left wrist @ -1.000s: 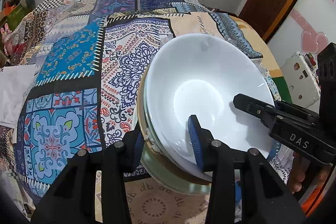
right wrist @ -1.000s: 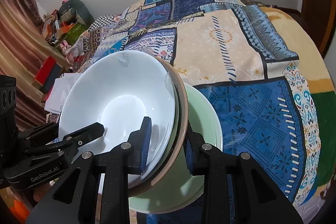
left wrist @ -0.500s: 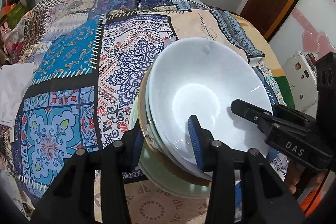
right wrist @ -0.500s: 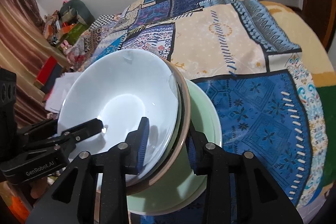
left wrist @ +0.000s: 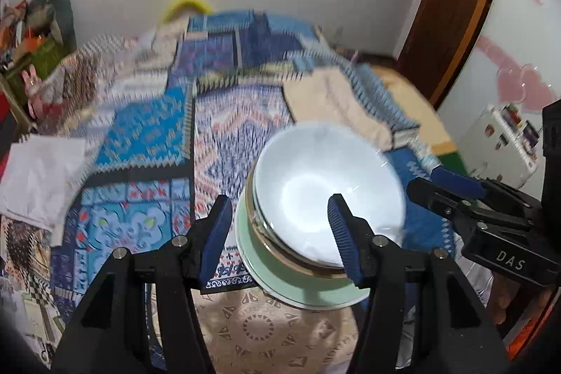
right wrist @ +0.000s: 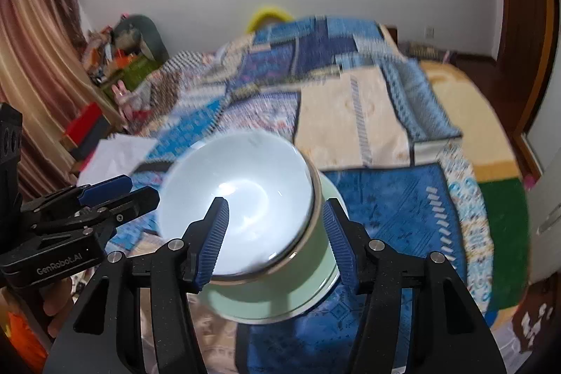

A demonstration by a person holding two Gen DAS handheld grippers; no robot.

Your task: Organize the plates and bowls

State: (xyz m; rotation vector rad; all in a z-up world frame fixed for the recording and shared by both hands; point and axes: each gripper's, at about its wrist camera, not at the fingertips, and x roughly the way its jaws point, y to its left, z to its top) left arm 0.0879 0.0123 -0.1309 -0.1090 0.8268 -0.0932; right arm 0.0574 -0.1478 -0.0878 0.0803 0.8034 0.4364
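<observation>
A stack of dishes rests on the patchwork bedspread (left wrist: 147, 142): a white bowl (left wrist: 326, 191) on top, a brown-rimmed dish (left wrist: 277, 251) under it and a pale green plate (left wrist: 298, 290) at the bottom. My left gripper (left wrist: 280, 233) hovers above the stack's near left rim. Its jaws are opening and the pads touch nothing. My right gripper (right wrist: 277, 240) hovers over the near right rim of the same white bowl (right wrist: 242, 195) and green plate (right wrist: 280, 297). Its jaws are opening too, clear of the dishes.
A white cloth (left wrist: 38, 174) lies at the bed's left edge, with clutter and a curtain (right wrist: 31, 65) beyond. A dark wooden door frame (left wrist: 455, 6) and a white unit (left wrist: 498, 142) stand at the right. A person's hand (right wrist: 59, 300) holds the left gripper.
Both grippers have let go of the stack's rim, widened their jaws, and risen back from it. The stack now sits lower and smaller in both views.
</observation>
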